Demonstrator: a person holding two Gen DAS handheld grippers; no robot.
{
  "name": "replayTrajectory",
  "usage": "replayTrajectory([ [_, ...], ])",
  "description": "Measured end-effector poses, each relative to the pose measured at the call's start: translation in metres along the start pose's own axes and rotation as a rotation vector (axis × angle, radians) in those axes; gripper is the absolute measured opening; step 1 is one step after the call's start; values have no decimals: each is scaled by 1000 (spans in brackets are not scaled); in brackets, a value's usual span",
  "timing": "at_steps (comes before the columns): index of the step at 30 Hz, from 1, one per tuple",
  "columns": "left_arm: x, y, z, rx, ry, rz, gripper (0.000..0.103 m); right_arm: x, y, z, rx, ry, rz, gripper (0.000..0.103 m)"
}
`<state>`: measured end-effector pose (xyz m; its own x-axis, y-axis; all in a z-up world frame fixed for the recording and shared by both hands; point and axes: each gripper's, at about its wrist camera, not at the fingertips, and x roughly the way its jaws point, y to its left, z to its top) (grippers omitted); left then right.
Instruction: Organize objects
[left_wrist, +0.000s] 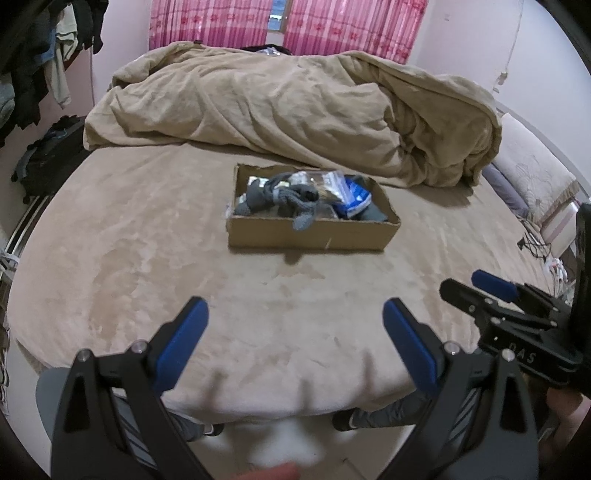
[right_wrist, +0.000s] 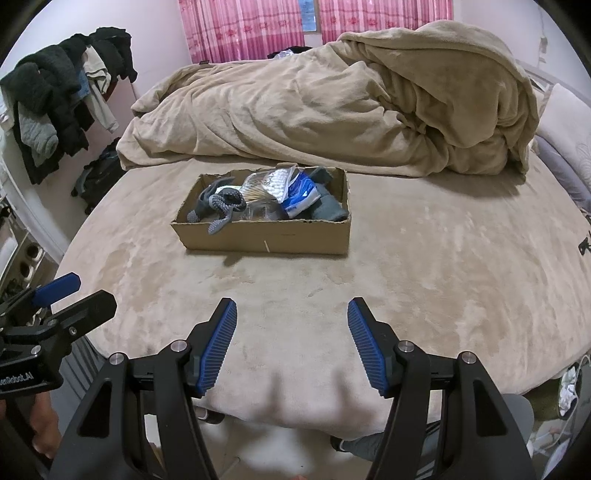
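A shallow cardboard box sits in the middle of the beige bed. It holds grey socks, clear plastic packets and a blue and white packet. One grey sock hangs over the box's front wall. My left gripper is open and empty above the near edge of the bed, well short of the box. My right gripper is open and empty beside it, also short of the box. Each gripper shows at the edge of the other's view.
A crumpled beige blanket lies heaped behind the box. Pink curtains hang at the back. Dark clothes hang at the left and a black bag stands on the floor. A pillow and cables lie at the right.
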<state>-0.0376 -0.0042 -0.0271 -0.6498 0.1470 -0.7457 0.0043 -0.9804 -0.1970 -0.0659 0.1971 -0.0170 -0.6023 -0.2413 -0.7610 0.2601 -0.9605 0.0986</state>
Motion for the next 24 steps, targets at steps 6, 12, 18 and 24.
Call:
replayTrajectory([
  [6, 1, -1, 0, 3, 3, 4, 97, 1, 1, 1, -2, 0, 6, 66],
  [12, 0, -1, 1, 6, 1, 8, 97, 1, 2, 1, -4, 2, 10, 66],
  [18, 0, -2, 1, 6, 3, 9, 96, 1, 2, 1, -2, 1, 6, 66],
  [24, 0, -4, 1, 8, 3, 19, 96, 1, 2, 0, -1, 0, 3, 66],
])
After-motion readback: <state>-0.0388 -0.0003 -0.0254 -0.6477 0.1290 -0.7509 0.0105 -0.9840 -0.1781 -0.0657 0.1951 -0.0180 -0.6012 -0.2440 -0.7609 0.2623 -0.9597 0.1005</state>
